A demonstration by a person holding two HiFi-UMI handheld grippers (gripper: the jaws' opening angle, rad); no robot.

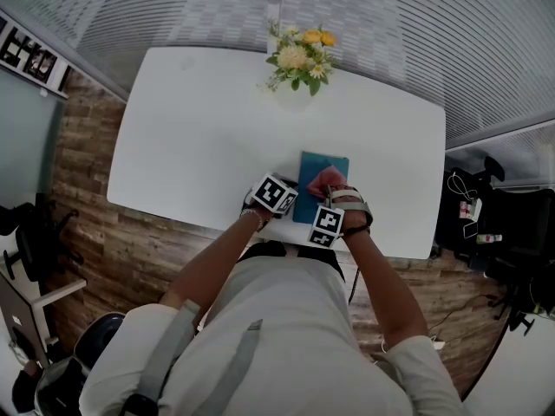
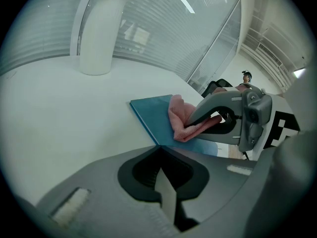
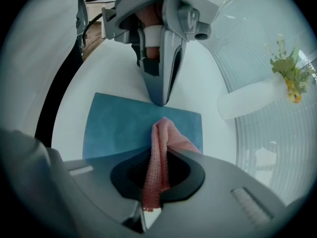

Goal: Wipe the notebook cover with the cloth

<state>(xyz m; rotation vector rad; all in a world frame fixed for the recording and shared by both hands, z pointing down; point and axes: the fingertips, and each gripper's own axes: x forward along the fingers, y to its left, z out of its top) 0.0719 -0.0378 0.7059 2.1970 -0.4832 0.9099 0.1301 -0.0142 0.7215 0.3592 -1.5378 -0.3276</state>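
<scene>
While the right gripper (image 3: 157, 155) clamps the pink cloth (image 3: 166, 133) on the teal notebook (image 3: 119, 125), left gripper (image 2: 159, 150) closed and empty, tip at notebook's edge.

bright, even light fills the white table (image 1: 199, 137), with only soft, faint shadows. both gripper views bend strongly into dark round corners; a ceiling light strip (image 2: 181, 0) glares; the cloth (image 3: 157, 152) looks sharp.

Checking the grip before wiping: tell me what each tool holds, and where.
Right tool pinches the cloth by a bunched end; left tool is shut, empty.
</scene>
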